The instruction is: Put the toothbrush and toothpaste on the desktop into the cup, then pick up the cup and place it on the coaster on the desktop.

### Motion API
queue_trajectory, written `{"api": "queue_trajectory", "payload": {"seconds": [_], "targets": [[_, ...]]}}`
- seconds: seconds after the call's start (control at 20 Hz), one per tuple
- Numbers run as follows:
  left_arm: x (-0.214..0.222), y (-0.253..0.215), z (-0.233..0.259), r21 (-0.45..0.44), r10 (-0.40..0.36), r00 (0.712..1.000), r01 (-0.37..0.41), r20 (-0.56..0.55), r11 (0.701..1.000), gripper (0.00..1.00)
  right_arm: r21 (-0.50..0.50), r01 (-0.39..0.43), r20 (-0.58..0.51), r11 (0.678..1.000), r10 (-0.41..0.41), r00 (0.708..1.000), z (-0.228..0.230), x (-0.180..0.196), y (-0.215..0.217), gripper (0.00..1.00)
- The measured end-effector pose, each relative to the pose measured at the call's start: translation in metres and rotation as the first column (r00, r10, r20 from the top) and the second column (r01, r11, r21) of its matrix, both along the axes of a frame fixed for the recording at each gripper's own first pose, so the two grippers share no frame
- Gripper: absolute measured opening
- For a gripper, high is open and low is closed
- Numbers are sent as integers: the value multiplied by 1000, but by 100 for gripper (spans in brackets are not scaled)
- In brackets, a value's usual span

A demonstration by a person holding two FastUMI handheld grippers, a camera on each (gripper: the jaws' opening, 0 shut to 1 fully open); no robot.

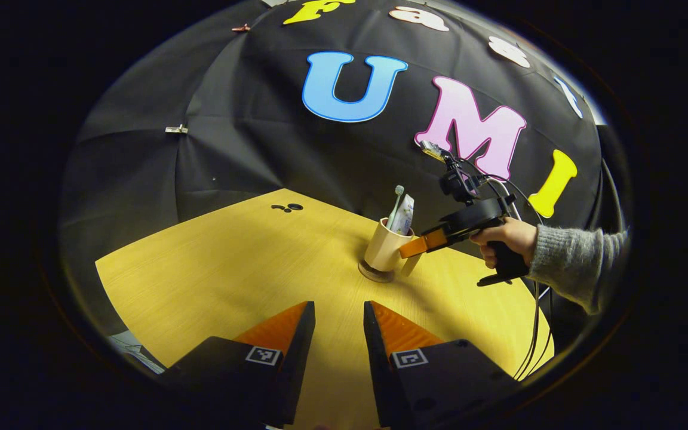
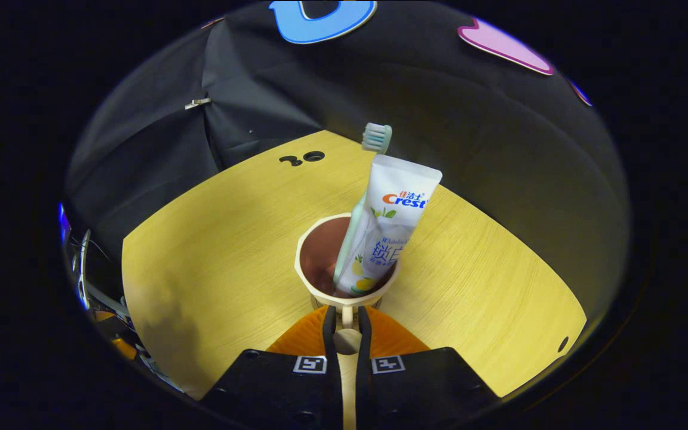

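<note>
A cream cup (image 1: 383,248) stands upright on a round brown coaster (image 1: 375,275) near the far side of the yellow wooden table (image 1: 230,269). A toothbrush (image 1: 396,203) and a white toothpaste tube (image 1: 405,215) stick out of it. A hand in a grey sleeve (image 1: 577,263) holds my right gripper (image 1: 411,249) at the cup's handle. In the right gripper view the cup (image 2: 307,280) holds the toothbrush (image 2: 376,137) and toothpaste (image 2: 395,209), and my right gripper (image 2: 347,319) is shut on the handle. My left gripper (image 1: 339,313) hovers open over the near table, well short of the cup.
Small black marks (image 1: 287,207) lie on the table at the back, also the marks (image 2: 302,158) in the right gripper view. Cables (image 1: 532,334) hang past the table's right edge. A dark hole (image 2: 563,344) sits near the table's right corner.
</note>
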State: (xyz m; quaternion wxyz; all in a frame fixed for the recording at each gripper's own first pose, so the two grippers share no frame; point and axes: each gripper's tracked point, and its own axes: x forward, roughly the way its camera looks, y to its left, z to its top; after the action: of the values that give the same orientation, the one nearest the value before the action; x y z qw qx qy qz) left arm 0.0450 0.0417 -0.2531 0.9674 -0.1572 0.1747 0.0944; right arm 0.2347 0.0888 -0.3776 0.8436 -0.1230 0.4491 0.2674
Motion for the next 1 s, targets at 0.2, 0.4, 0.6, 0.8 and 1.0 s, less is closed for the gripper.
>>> {"api": "queue_trajectory", "payload": {"seconds": [0.2, 0.4, 0.6, 0.8, 1.0], "targets": [[4, 5, -2, 0, 0, 1000, 0, -2, 1000, 54, -18, -2, -16, 1000, 2, 1000, -17, 7, 6, 12], [8, 6, -3, -5, -2, 1000, 2, -5, 1000, 54, -21, 3, -24, 1000, -4, 1000, -19, 4, 5, 12], [14, 0, -5, -7, -8, 1000, 8, -4, 1000, 54, -18, 18, -33, 1000, -18, 999, -19, 5, 5, 12], [15, -2, -4, -4, -10, 1000, 10, 3, 1000, 54, -18, 23, -34, 1000, -24, 999, -18, 3, 6, 21], [12, -1, -4, -3, -8, 1000, 8, -1, 1000, 54, -56, 17, -71, 998, -21, 997, -30, -12, 0, 30]]}}
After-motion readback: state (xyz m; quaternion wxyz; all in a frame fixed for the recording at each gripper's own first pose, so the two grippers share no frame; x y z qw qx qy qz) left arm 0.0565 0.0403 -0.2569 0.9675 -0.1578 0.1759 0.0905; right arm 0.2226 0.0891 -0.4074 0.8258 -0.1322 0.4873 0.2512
